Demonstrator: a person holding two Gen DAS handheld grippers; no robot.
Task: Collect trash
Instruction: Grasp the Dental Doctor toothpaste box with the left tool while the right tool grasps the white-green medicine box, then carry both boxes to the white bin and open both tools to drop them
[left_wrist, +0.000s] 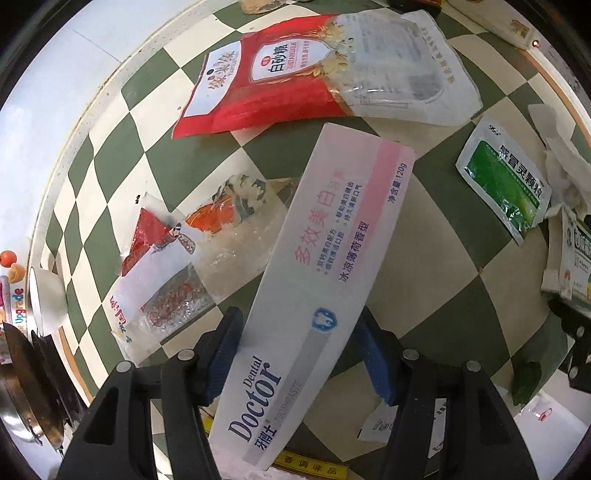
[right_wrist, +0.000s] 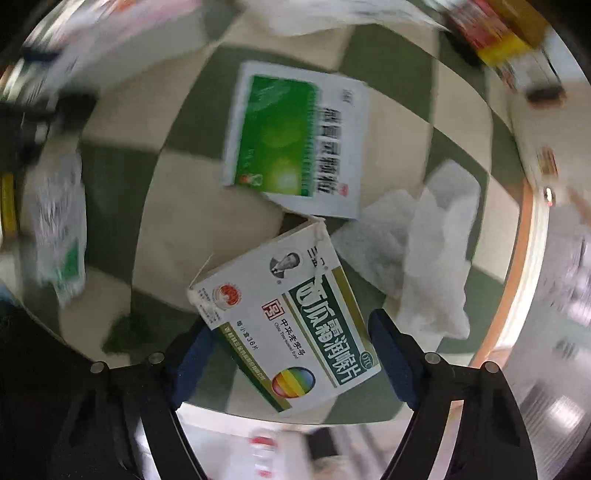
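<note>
Left wrist view: my left gripper pointed steeply down over the checkered green-and-cream desk. The white toothpaste box ran lengthwise between my blue fingers, both pads pressed against its long sides, so I had it clamped. Beyond it lay a red sugar bag with a clear window end, flat on the desk. To the left, a crumpled clear wrapper with red print, partly tucked under the box. To the right, a green sachet, just beside a wad of white tissue near the desk's rim.

Right wrist view, blurred: my right gripper aimed straight down at a white-and-green lozenge box with a torn flap. The box sat between my fingers at a slant; the left pad looked to be at its edge, the right pad stood just clear of its corner, so the fingers were fairly wide and not gripping. The green sachet lay just past the box, touching or nearly touching its far corner. The tissue lay to the right.
</note>
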